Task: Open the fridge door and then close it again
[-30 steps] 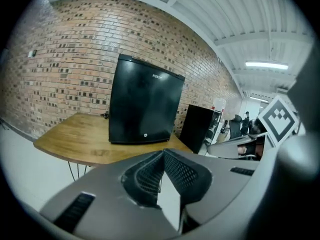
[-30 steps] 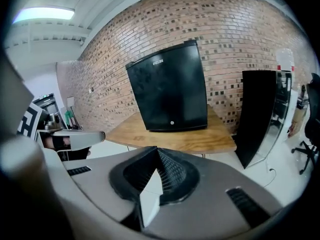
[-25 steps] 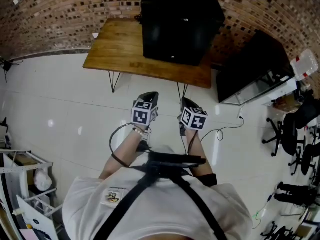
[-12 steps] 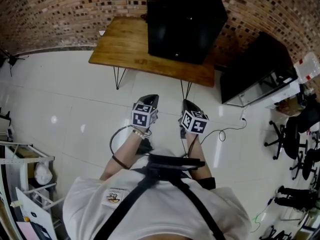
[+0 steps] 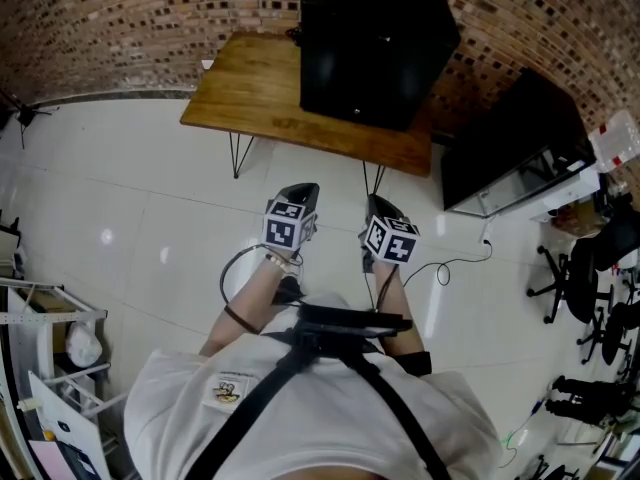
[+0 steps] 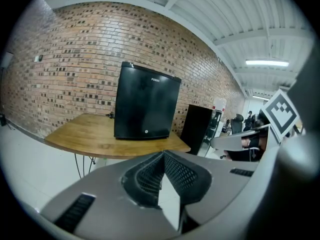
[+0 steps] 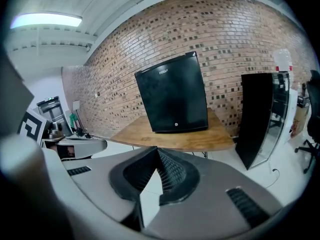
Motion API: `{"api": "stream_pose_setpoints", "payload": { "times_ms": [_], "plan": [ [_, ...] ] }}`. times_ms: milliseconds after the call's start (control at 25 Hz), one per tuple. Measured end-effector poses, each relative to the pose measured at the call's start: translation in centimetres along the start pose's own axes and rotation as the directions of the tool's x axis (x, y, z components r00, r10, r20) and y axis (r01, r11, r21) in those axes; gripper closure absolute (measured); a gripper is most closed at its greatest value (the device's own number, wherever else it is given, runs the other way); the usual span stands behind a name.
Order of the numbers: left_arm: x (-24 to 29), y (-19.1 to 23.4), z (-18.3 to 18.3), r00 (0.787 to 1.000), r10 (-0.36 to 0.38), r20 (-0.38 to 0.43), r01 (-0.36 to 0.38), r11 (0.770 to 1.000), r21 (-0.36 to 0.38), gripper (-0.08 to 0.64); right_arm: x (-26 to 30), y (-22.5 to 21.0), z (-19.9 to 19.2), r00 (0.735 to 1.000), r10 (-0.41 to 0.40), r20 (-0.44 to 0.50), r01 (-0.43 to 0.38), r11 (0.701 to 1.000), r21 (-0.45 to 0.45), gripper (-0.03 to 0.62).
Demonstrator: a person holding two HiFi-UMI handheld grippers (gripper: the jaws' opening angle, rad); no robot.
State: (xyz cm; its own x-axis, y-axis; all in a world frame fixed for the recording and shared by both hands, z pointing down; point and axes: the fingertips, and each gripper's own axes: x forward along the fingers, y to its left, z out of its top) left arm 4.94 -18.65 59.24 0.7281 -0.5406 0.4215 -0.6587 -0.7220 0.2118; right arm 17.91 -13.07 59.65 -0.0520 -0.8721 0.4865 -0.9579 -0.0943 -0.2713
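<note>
Fridge (image 5: 375, 43), door seemingly closed, sits on far wooden table (image 5: 250, 88); left gripper (image 5: 299, 194) and right gripper (image 5: 376, 206) both clenched empty, well short of it.

You wear a white T-shirt (image 5: 190, 408) with a small printed patch (image 5: 228, 392) on the chest. Black harness straps (image 5: 320, 353) cross it and meet at a black bar. A thin black cable (image 5: 226, 280) loops beside your left forearm, and a dark band (image 5: 414, 362) wraps your right arm. Your left gripper (image 5: 299, 192) and right gripper (image 5: 376, 204) each carry a white cube (image 5: 285, 230) with black square markers. Close up, their shells are grey, with black cross-hatched pads (image 6: 148, 176) and dark slotted vents (image 6: 75, 211)
</note>
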Motion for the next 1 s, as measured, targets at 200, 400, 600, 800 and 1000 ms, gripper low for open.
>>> {"api": "stream_pose_setpoints", "payload": {
  "times_ms": [200,400,600,800,1000],
  "plan": [
    [0.3,0.5,0.3,1.0,-0.004,-0.003,0.004,1.0,0.005,0.56,0.5,0.3,0.3,1.0,0.004,0.002,-0.004,1.0,-0.003,0.572],
    [1.0,1.0,0.7,1.0,-0.005,0.003,0.005,1.0,-0.01,0.56,1.1,-0.1,0.5,1.0,-0.007,-0.001,0.007,1.0,0.003,0.572],
    [1.8,1.4,1.0,1.0,-0.005,-0.006,0.005,1.0,-0.007,0.56,1.4,-0.6,0.6,1.0,-0.021,-0.003,0.021,1.0,0.012,0.572],
    [2.2,0.9,1.9,1.0,-0.01,0.006,0.01,1.0,-0.004,0.56,1.0,-1.3,0.0,0.999,-0.032,-0.012,0.032,0.999,0.022,0.572],
    [1.7,0.4,0.8,1.0,0.007,-0.021,-0.007,1.0,0.019,0.558,-0.7,-2.6,-0.5,0.999,-0.04,0.01,0.04,0.998,0.04,0.572]
  ]
}}
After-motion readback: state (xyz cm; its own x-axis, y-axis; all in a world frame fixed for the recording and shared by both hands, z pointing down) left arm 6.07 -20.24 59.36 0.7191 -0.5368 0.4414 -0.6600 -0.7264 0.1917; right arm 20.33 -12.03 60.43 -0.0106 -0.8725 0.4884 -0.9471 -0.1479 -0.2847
